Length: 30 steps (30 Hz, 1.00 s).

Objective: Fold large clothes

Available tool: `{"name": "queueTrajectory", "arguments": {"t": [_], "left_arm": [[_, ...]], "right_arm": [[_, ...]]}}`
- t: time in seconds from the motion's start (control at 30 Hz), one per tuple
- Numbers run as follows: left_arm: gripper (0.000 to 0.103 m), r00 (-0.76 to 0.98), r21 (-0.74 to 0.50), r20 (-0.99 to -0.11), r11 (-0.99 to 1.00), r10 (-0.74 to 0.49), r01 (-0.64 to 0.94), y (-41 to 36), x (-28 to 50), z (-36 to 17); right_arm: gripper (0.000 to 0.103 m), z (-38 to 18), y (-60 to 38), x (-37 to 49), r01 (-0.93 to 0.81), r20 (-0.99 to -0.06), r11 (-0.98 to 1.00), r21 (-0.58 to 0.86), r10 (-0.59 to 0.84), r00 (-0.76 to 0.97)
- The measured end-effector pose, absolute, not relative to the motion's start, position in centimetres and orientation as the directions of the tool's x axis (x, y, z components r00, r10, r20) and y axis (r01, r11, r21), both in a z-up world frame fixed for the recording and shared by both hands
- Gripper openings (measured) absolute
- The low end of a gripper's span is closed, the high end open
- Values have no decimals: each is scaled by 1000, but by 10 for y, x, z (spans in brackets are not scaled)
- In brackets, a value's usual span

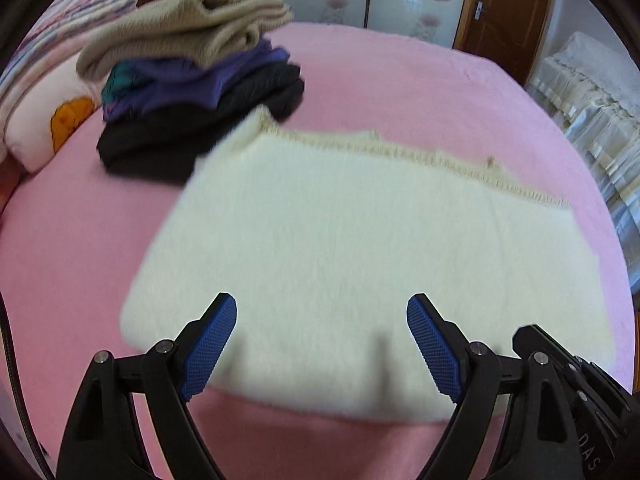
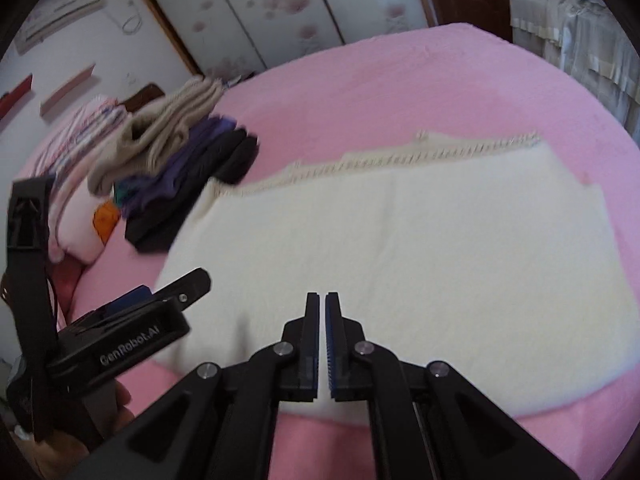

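- Both tongs are hovering over the near edge of the garment: my left gripper (image 1: pixel 321 312) is standing wide apart with nothing between its blue ribbed pads (image 1: pixel 208 350), while my right gripper (image 2: pixel 322 300) is pinched closed on nothing, no cloth showing between its tips.
- I am looking at a cream fuzzy knitted sweater (image 1: pixel 340 264), lying flat and already doubled over on the pink fleece bedspread (image 1: pixel 420 88), its ribbed beige hem (image 2: pixel 400 160) running along the far side.
- A stack of folded clothes (image 1: pixel 192 80), beige knit on top of purple and black pieces, is sitting near the sweater's far left corner, apparently just touching it.
- A pink patterned pillow (image 1: pixel 36 120) is resting beyond that stack.
- I am judging the fold as partway done, with another fold probably remaining.
- I am watching one risk: a grab at the thick, slippery pile may catch only the top layer, so the layers would slide apart as the edge lifts.
- I am also wary of a sweep toward the far left, which could nudge the stack and topple it.
- Motion blur is softening both views, so finer creases are beyond my telling.
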State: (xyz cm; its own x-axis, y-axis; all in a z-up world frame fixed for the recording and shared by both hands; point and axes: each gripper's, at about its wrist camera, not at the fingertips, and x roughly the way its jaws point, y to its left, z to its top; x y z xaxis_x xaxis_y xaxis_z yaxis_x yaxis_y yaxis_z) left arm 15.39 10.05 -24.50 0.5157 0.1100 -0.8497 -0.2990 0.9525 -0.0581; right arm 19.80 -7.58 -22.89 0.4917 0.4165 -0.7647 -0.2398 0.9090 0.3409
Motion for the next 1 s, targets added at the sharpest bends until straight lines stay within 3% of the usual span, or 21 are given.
{"name": "queueTrajectory", "arguments": {"t": [0.33,0.6,0.73,1.0], "left_arm": [[86,464,-23,-875,945,139,-326,123,147,-289],[87,417,41,-875,896,246,-443,186,148,-294],[99,382,68,-879,867,287,-493,211,145,-301],[100,373,13,-894,846,249,-534,227,139,-310]], "right_arm": [[2,-270,-136,196,-99,-833,972,213,234,501],[0,-273,-227,201,78,-851,995,58,9,526],[0,-275,-240,201,82,-854,996,47,-3,520],[0,-281,-240,206,134,-868,989,55,-19,496]]}}
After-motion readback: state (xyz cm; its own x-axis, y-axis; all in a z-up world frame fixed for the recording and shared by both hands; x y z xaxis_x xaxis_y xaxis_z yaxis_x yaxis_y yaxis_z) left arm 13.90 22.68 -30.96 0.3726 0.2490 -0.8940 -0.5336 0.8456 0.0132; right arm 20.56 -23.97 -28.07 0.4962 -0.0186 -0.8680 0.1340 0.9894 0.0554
